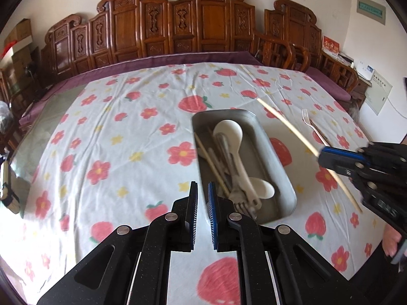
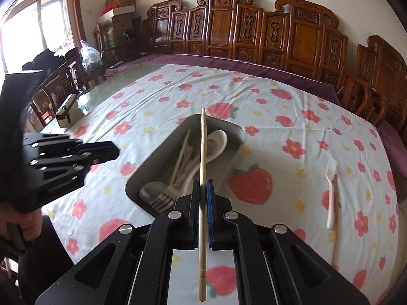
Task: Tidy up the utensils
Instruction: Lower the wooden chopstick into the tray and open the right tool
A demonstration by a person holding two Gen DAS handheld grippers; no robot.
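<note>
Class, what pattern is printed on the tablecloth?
Red strawberries and flowers on the white tablecloth, clearest from the left wrist.

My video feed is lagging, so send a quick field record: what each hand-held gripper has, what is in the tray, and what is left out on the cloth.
right hand-held gripper: shut on a chopstick, held above the tray
left hand-held gripper: shut, holding nothing
tray: metal, holds white spoons, forks and chopsticks
left out: one fork on the floral tablecloth, to the right of the tray
</note>
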